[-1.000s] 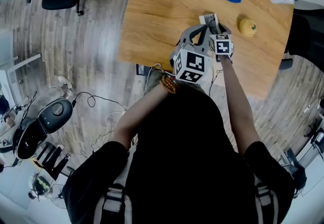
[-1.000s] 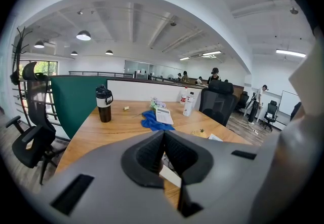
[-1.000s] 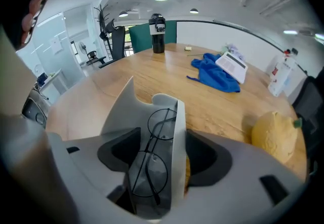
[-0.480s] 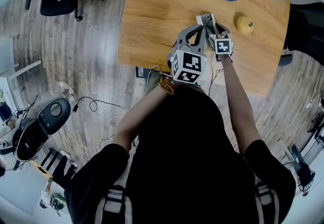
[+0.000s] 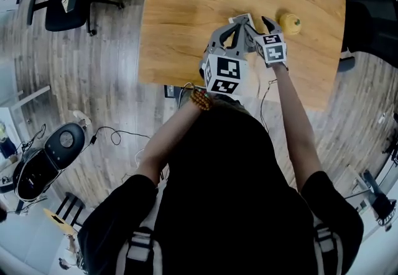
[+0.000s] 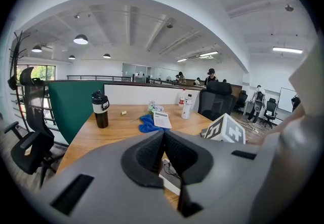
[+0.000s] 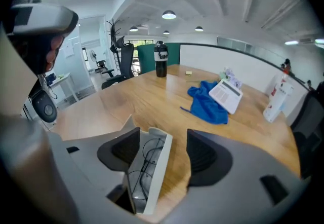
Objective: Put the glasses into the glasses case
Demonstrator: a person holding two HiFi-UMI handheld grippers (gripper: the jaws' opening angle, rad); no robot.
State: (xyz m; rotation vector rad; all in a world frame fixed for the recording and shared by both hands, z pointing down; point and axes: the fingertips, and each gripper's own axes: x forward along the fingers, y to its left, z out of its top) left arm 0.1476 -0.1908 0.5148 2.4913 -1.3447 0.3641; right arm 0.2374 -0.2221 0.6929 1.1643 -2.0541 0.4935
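Our right gripper (image 7: 163, 142) has its jaws opening around the open glasses case (image 7: 155, 172), which sits close by the left jaw with the glasses (image 7: 144, 167) lying inside. Our left gripper (image 6: 163, 142) has its jaws closed together, just above the case.

right gripper (image 7: 163, 149) jaws opening; open case (image 7: 158, 167) between them, right pad clear of it, glasses (image 7: 143, 167) inside.
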